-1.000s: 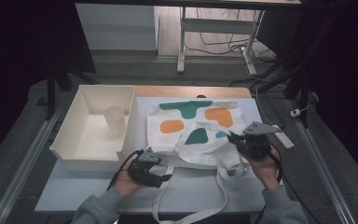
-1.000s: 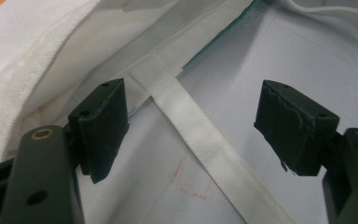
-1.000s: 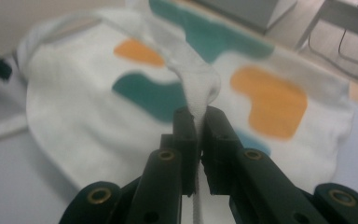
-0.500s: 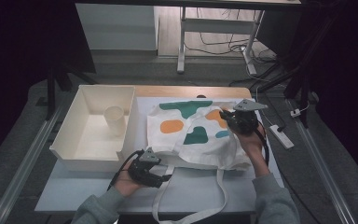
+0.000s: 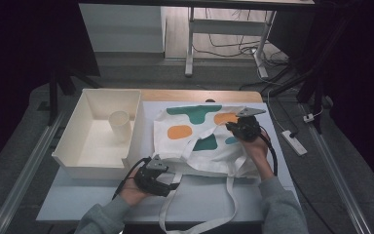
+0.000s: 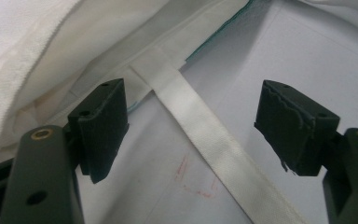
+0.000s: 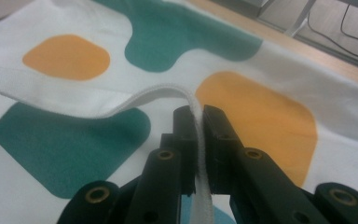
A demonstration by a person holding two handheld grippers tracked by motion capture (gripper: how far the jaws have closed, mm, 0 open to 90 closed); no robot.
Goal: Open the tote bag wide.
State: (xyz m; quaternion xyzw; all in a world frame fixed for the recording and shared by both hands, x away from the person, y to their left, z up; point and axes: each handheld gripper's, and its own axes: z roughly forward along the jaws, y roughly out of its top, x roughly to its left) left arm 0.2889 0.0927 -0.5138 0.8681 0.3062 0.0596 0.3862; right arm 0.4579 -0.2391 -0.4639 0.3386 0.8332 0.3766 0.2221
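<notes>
While the tote bag (image 5: 202, 141) lies flat on the desk (image 5: 253, 195) at the centre of the high view, its mouth faces the lower edge of the frame and its two handle straps lead different ways. One strap (image 7: 121, 100) is drawn up across the printed face toward the upper right, where the right hand-held gripper (image 5: 241, 127) has it pinched: in the right gripper view the webbing runs edge-on between the two jaws, which are shut tight on it. The other strap (image 5: 224, 204) trails off the bag's mouth toward the bottom of the high view in a long loop. Its long axis, in the left gripper view, runs diagonally from upper left to lower right, passing between the jaws of the left hand-held gripper (image 6: 191, 121), which stand wide apart and touch nothing. That left hand-held gripper (image 5: 158, 175) sits at the bag's lower-left corner, so it is the nearer one to the loose strap, which I judge it could take next.

The bag is off-white cloth, printed with teal and orange blobs, lightly creased. A white tray (image 5: 78, 156) with a cup (image 5: 119, 124) stands at the left.
</notes>
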